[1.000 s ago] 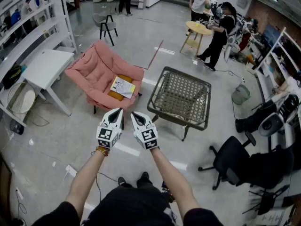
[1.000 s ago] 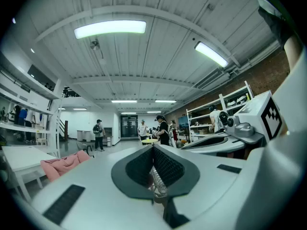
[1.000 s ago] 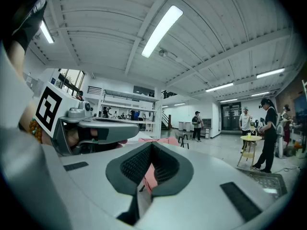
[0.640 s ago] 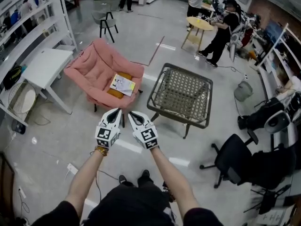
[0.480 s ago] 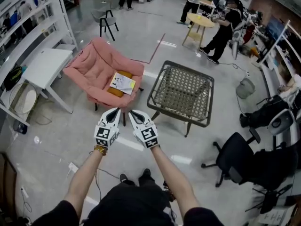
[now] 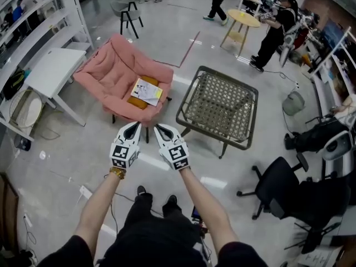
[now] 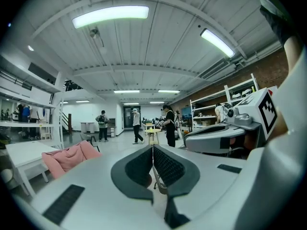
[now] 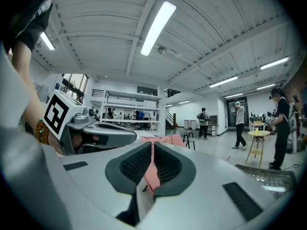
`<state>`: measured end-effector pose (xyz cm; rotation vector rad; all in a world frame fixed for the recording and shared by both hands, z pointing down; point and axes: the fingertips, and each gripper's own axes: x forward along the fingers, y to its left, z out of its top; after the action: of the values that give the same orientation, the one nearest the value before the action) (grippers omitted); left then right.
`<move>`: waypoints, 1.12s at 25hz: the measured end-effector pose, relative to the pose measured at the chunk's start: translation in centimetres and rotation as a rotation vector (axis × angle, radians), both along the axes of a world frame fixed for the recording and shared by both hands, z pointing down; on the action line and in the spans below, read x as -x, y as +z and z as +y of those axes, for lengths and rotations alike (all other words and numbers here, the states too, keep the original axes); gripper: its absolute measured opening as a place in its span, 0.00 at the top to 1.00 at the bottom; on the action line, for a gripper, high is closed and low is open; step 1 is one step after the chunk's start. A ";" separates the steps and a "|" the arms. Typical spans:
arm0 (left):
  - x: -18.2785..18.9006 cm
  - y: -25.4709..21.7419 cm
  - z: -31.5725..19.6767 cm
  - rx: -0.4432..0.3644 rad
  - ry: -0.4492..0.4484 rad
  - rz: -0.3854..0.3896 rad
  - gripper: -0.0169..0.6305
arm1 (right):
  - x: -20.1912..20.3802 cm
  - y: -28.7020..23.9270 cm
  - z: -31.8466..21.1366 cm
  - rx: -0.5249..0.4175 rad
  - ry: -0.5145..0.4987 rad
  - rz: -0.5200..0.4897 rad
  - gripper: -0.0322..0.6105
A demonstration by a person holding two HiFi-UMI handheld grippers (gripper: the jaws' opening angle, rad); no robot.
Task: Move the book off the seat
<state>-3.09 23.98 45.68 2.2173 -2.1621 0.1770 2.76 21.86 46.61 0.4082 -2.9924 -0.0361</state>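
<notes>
The book (image 6: 146, 91), white and yellow, lies on an orange cushion on the seat of the pink padded chair (image 6: 111, 65), ahead and slightly left of me in the head view. Both grippers are held side by side in front of my body, well short of the chair. My left gripper (image 6: 134, 127) is shut with nothing in it, and its own view shows the pads (image 7: 144, 164) pressed together. My right gripper (image 6: 159, 128) is also shut and empty. The pink chair (image 8: 165, 139) shows beyond its jaws.
A square wicker-topped frame (image 6: 219, 104) stands right of the chair. A white table (image 6: 53, 71) and shelving run along the left. A black office chair (image 6: 272, 188) is at my right. People stand by a yellow round table (image 6: 245, 18) at the back.
The view has shifted forward: chair, book and wicker frame sit slightly higher and nearer. People at the back have walked. Both grippers stay shut, side by side.
</notes>
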 end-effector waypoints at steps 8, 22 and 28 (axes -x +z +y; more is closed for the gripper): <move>7.8 1.9 -1.4 0.020 0.049 0.019 0.95 | 6.9 1.1 -2.0 0.010 0.032 0.029 0.93; 17.4 5.4 -9.5 0.111 0.150 0.031 0.95 | 15.3 3.6 -8.9 0.020 0.088 0.068 0.93; 19.5 8.0 -16.0 0.182 0.149 0.022 0.95 | 17.2 6.2 -16.2 0.054 0.095 0.051 0.93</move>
<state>-22.55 7.94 53.68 2.2636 -1.8853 0.3375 -14.43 5.62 52.77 0.5346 -2.9122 0.0426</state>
